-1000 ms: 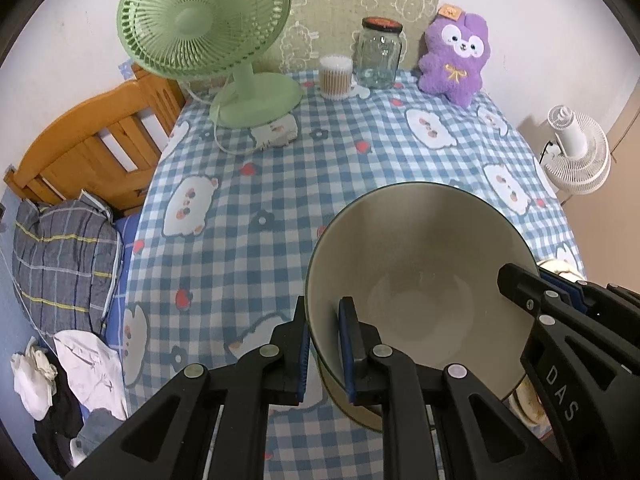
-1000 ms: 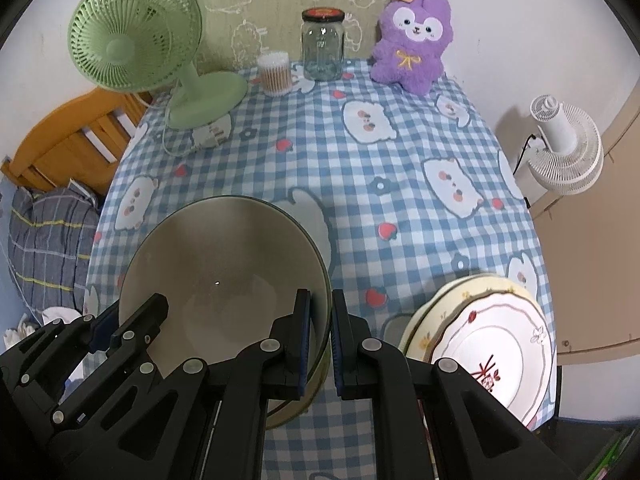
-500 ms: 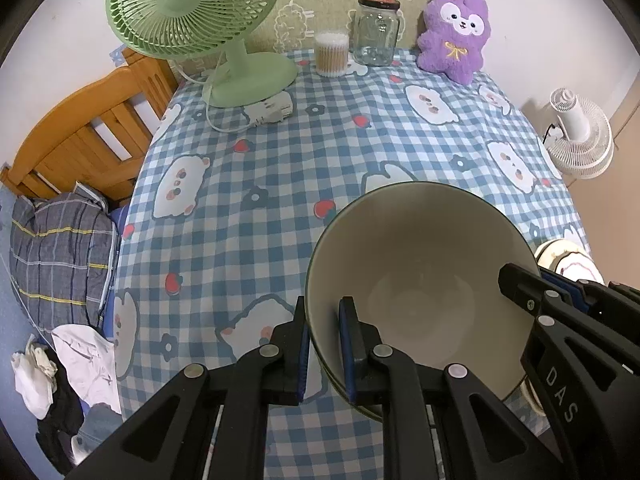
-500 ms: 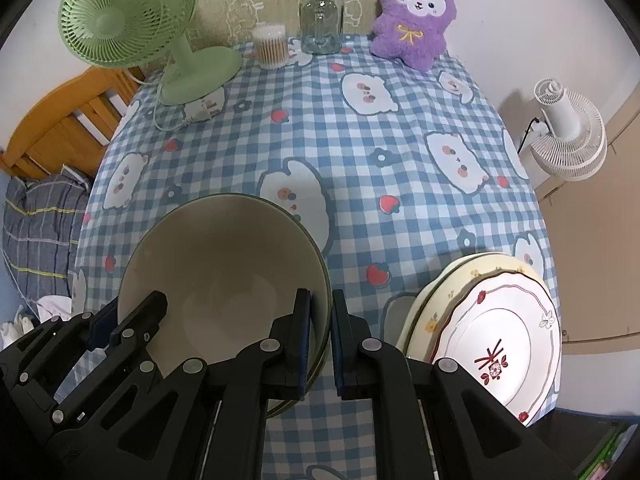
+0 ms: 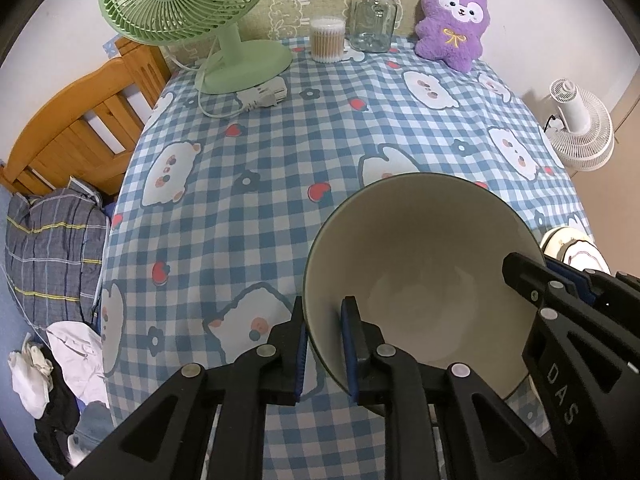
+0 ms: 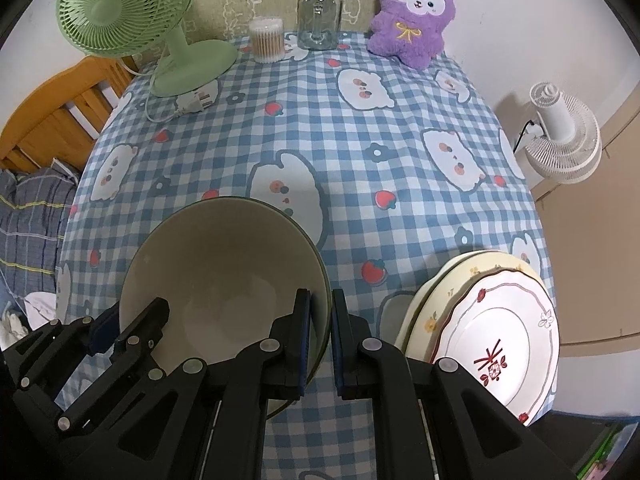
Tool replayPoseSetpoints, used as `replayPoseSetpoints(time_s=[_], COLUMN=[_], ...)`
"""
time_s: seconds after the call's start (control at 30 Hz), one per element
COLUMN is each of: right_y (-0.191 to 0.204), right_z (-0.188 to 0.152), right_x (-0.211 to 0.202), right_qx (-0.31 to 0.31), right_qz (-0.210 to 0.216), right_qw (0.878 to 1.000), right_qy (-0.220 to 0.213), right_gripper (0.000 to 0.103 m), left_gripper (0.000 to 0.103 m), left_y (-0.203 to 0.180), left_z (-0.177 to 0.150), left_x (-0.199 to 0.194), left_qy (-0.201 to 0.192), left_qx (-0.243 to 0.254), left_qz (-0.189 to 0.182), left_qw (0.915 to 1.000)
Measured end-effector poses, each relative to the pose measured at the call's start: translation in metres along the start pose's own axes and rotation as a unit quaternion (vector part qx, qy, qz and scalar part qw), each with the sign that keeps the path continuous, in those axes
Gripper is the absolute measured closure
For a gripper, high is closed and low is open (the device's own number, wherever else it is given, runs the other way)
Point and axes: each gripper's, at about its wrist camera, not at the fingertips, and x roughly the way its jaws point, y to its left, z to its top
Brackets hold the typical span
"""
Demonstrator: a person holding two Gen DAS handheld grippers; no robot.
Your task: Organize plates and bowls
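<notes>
A large cream bowl point(image 5: 420, 264) with a dark green rim is held above the checked tablecloth by both grippers. My left gripper point(image 5: 323, 320) is shut on its left rim, one finger inside and one outside. My right gripper point(image 6: 318, 316) is shut on its right rim; the bowl also shows in the right wrist view point(image 6: 224, 276). A stack of plates point(image 6: 492, 332), the top one white with red flowers, sits at the table's near right corner, right of the right gripper. Its edge shows in the left wrist view point(image 5: 572, 246).
At the back of the table stand a green fan point(image 5: 188, 4), a cotton swab tub point(image 5: 327, 38), a glass jar point(image 5: 372, 16) and a purple plush point(image 5: 454, 24). A plug point(image 5: 264, 94) lies by the fan. A wooden bed frame point(image 5: 76, 120) is left, a white fan point(image 6: 560, 136) right.
Both grippers have lifted the bowl and drawn it back toward the near edge. A second bowl that showed under it earlier is no longer visible.
</notes>
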Motion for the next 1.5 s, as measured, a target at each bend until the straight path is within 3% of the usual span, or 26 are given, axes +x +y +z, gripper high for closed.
replayPoseSetpoints(time_s=[0.1,0.27,0.33,0.43,0.53,0.73,0.87,1.13,1.5], right_y=[0.002,0.003,0.003,0.003,0.002,-0.003,-0.004,-0.007,-0.003], right_z=[-0.001,-0.004,-0.004,-0.003,-0.004,-0.006,-0.004,0.002,0.001], right_x=[0.000,0.001,0.003,0.007,0.010,0.012,0.007,0.002,0.000], right_qx=[-0.004,-0.005,-0.003,0.002,0.006,0.018,0.018,0.032,0.006], right_qz=[-0.008,-0.015,-0.013,-0.004,-0.001,-0.011,-0.013,0.002,0.017], right_qw=[1.000,1.000,1.000,1.000,1.000,0.999,1.000,0.999,1.000], right_qy=[-0.002,0.002,0.006,0.018,0.024,0.024,0.017,0.009,-0.018], right_gripper=[0.089,0.088,0.088,0.087,0.086,0.072,0.071,0.071,0.071], left_gripper=[0.089,0.080,0.068,0.064,0.063,0.062,0.058,0.023,0.022], left_y=[-0.001,-0.004,-0.004,-0.004,-0.003,-0.003,-0.003,-0.003,0.001], left_z=[-0.001,0.000,0.001,0.000,-0.001,-0.003,-0.002,0.005,0.004], left_x=[0.002,0.007,0.008,0.008,0.009,0.010,0.006,-0.006,-0.004], left_qy=[0.000,0.008,0.009,0.007,0.011,0.011,0.005,-0.020,-0.033], left_qx=[0.004,0.005,0.005,0.003,0.000,-0.002,-0.004,0.005,-0.004], left_qz=[0.001,-0.002,-0.001,0.004,0.005,0.007,0.009,0.004,-0.001], left_qw=[1.0000,1.0000,0.9999,1.0000,0.9999,0.9999,0.9999,0.9998,0.9995])
